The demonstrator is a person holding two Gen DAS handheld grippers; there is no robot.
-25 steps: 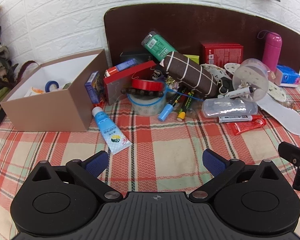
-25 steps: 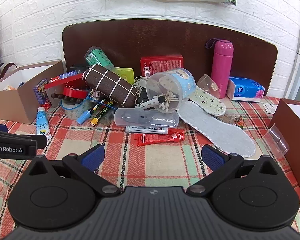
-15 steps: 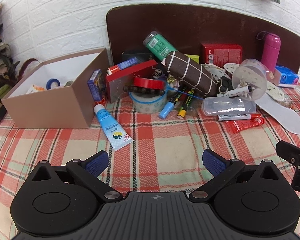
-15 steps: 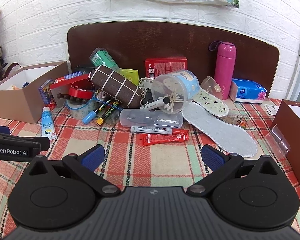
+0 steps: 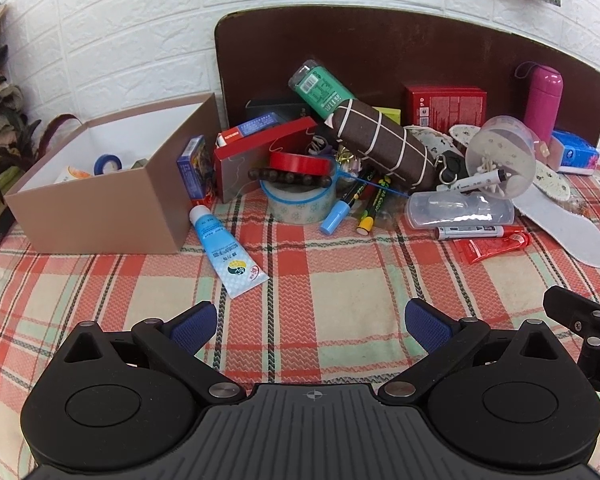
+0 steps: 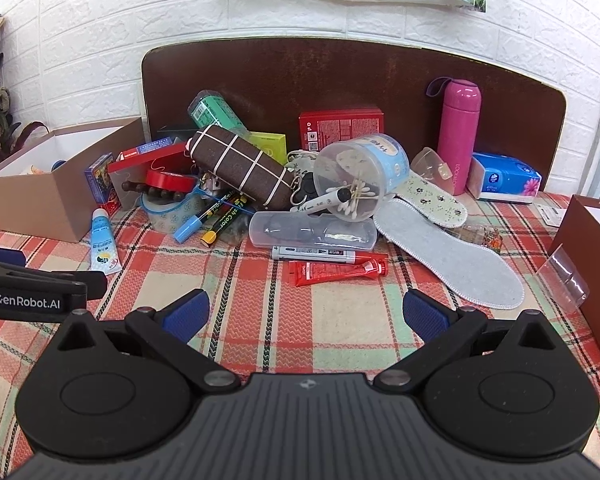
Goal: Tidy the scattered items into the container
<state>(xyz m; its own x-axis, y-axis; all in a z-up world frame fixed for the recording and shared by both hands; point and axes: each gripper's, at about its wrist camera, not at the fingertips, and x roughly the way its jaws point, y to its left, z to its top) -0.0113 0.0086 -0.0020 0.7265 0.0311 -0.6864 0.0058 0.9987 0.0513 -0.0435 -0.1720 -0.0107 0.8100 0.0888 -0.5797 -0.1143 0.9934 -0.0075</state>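
Scattered items heaped mid-table against the brown backboard [image 6: 340, 76]; open cardboard box [image 5: 100, 208] at the left edge, already holding a blue tape roll [image 5: 107, 163] and a few small bits. Blue-and-white tube [image 5: 228, 252] lying loose on the plaid tablecloth [image 5: 340, 280], just beside the box corner, nearest the left gripper [image 5: 308, 320]. Red tube [image 6: 336, 270] and grey marker [image 6: 312, 255] lying side by side ahead of the right gripper [image 6: 304, 312]. Both sets of jaws spread wide, nothing between them, hovering above bare cloth.

Likely trouble:
- Flat tubes hard to pinch off soft cloth; fabric probably bunching between the pads.
- Brown wrapped roll [image 6: 240, 168] and green bottle [image 6: 216, 110] leaning on the heap; tugging at the red tape [image 6: 170, 180] or markers below could start a slide.
- Tipped tub of cotton swabs [image 6: 360, 176] lying mouth outward; a nudge probably spilling swabs.
- Grippers close together near the centre; risk of collision if both reach inward.
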